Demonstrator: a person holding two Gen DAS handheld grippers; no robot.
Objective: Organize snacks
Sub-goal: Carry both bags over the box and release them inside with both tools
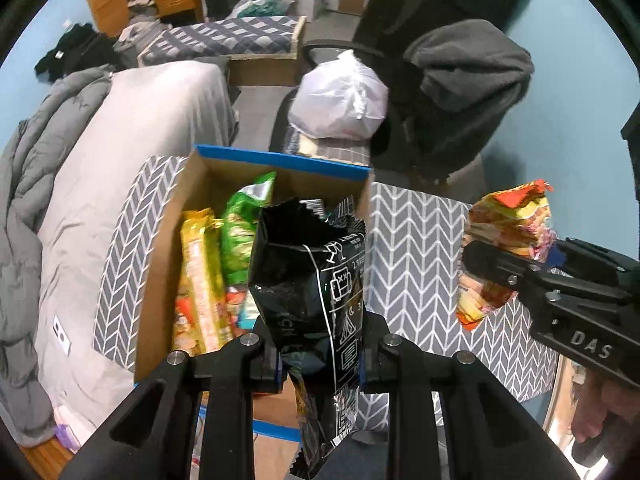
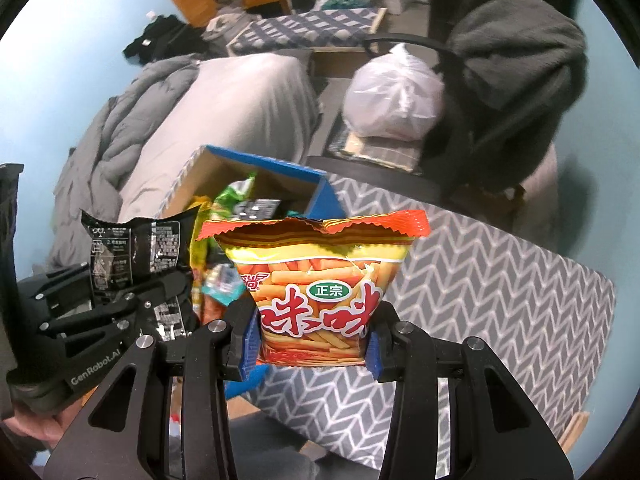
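The left tongs are clamped on a glossy black foil packet, crinkled, with white printed icons and a jagged torn top. Its long axis stands roughly upright between the pads, torn end up, and it hangs in front of the cardboard box.

The right tongs grip an orange-and-yellow snack bag, a shiny plastic pouch printed with fry-like sticks and large red characters. Its serrated top seal is uppermost, its lower part pinched between the blue pads, and it is held upright, to the right of the box and over the patterned cloth.

The cardboard box is rectangular, open-topped, plain brown inside with a blue rim. In it stand a long yellow packet, leaning on end along the left wall, and a green crinkled bag just beside it, with smaller colourful wrappers lower down that are hard to tell apart.

The box rests on a surface covered in grey cloth with a white chevron pattern. Left of the box lies a bed with a grey sheet.
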